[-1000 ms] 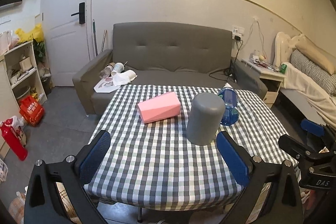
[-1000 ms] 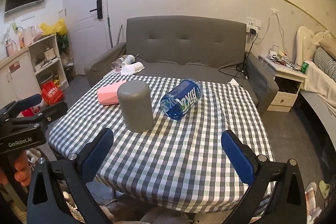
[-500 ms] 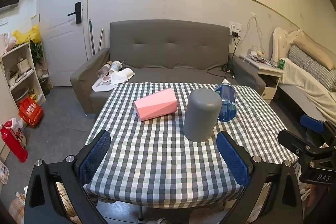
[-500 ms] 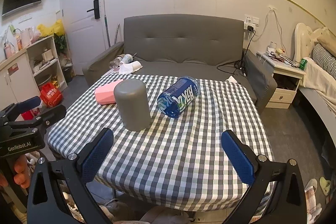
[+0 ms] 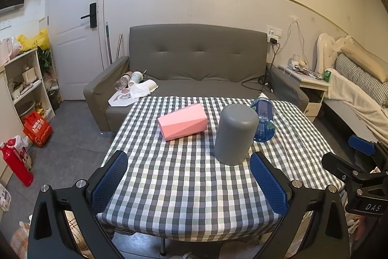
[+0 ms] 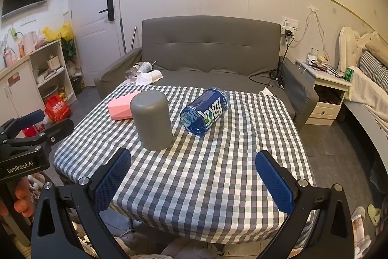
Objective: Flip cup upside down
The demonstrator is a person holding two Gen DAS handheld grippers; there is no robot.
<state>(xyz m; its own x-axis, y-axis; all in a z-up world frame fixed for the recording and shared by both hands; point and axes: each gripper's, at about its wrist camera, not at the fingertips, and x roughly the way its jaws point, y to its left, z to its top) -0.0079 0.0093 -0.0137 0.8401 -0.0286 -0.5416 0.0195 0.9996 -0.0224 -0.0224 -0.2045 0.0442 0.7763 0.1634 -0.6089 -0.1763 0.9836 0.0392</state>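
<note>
A grey cup (image 5: 235, 134) stands upside down, closed base up, on the checked tablecloth (image 5: 184, 186); it also shows in the right wrist view (image 6: 152, 120). My left gripper (image 5: 189, 180) is open and empty, held back at the table's near edge, the cup just beyond its right finger. My right gripper (image 6: 194, 182) is open and empty, also at the near edge, the cup ahead to the left. Each gripper shows at the edge of the other's view: the right gripper (image 5: 359, 171) and the left gripper (image 6: 26, 137).
A pink faceted box (image 5: 182, 121) lies left of the cup. A blue bottle (image 6: 205, 111) lies on its side right of it. A grey sofa (image 5: 194, 64) stands behind the table, a shelf (image 5: 21, 86) at left, a nightstand (image 6: 327, 91) and bed at right.
Both grippers have drawn back slightly from the table and stayed open. The cup, box and bottle have not moved.
</note>
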